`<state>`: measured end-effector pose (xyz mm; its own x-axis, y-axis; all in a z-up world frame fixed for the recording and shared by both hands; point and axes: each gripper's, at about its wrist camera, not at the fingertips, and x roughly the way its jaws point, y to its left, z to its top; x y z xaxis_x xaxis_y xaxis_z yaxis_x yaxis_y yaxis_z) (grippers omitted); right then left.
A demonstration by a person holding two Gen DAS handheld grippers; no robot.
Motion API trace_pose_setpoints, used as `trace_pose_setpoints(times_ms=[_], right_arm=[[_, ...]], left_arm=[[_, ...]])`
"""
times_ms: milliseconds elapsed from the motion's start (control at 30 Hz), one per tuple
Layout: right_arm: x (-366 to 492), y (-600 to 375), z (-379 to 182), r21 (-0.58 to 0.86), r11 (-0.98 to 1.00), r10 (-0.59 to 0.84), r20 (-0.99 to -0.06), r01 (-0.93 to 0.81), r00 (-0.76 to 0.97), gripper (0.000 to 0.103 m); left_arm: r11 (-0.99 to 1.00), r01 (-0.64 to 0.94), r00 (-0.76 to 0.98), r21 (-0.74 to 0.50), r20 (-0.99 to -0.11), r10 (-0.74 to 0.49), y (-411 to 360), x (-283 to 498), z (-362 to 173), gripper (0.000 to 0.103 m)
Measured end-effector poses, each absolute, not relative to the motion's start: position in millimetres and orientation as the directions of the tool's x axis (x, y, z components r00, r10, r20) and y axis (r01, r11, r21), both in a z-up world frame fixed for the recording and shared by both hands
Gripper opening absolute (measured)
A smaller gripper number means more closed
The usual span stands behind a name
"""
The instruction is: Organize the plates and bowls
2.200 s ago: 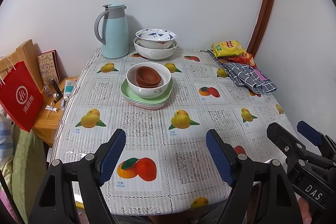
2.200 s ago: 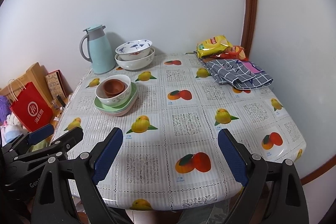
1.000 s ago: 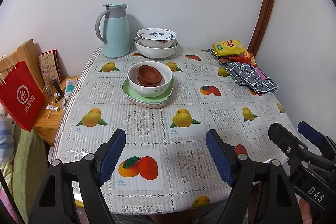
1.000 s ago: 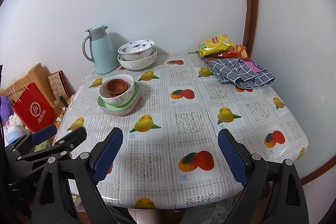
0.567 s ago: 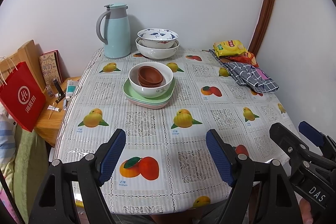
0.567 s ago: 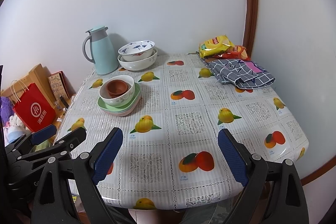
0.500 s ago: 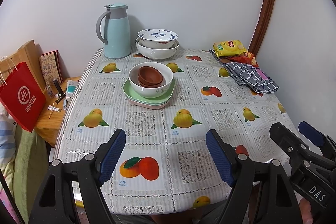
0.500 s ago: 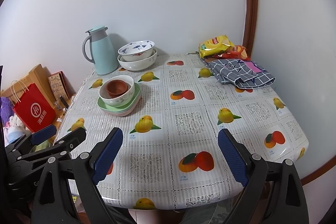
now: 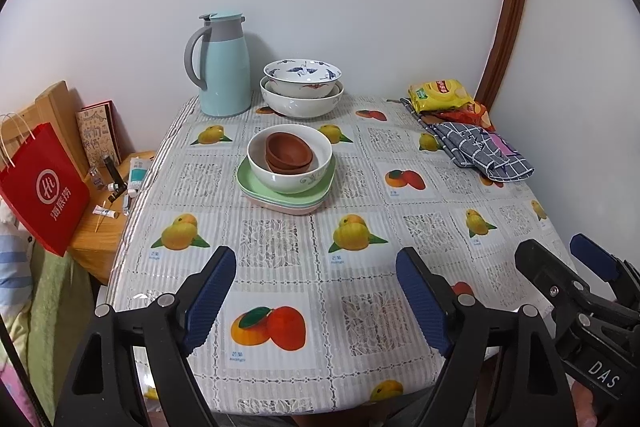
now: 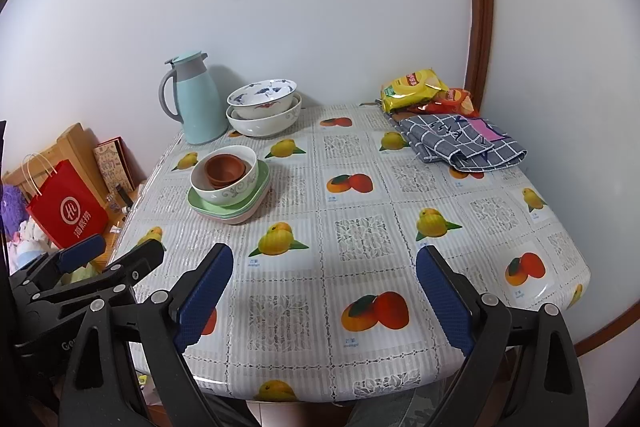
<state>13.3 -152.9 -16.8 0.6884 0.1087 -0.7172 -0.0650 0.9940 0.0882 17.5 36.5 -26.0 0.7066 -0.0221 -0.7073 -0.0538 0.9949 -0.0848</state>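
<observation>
Brown small bowls (image 9: 289, 151) (image 10: 225, 169) sit nested inside a white bowl (image 9: 296, 179) (image 10: 230, 191), which stands on stacked green and pink plates (image 9: 256, 193) (image 10: 256, 203) in the middle left of the table. A blue-patterned bowl (image 9: 302, 77) (image 10: 266, 99) sits inside a larger white bowl (image 9: 300, 105) (image 10: 264, 125) at the back. My left gripper (image 9: 316, 291) is open and empty over the table's near edge. My right gripper (image 10: 324, 291) is open and empty beside it, well short of the dishes.
A teal thermos jug (image 9: 222, 67) (image 10: 196, 99) stands at the back left. Snack bags (image 9: 442, 95) (image 10: 416, 87) and a checked grey cloth (image 9: 484, 151) (image 10: 464, 143) lie at the back right. A red paper bag (image 9: 44, 187) and a wooden side table (image 9: 96, 243) stand left of the table.
Both grippers have drifted slightly back from the table; the dishes look a little farther off. Both stay open and empty.
</observation>
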Motion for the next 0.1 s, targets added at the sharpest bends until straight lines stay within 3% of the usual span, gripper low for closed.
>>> trace_pose_setpoints(times_ms=[100], right_arm=[[19.7, -154.1, -17.0, 0.09, 0.994, 0.111, -0.72, -0.065, 0.685, 0.092]], left_arm=[[0.995, -0.064, 0.707, -0.077, -0.708, -0.01, 37.6, 24.1, -25.5, 0.081]])
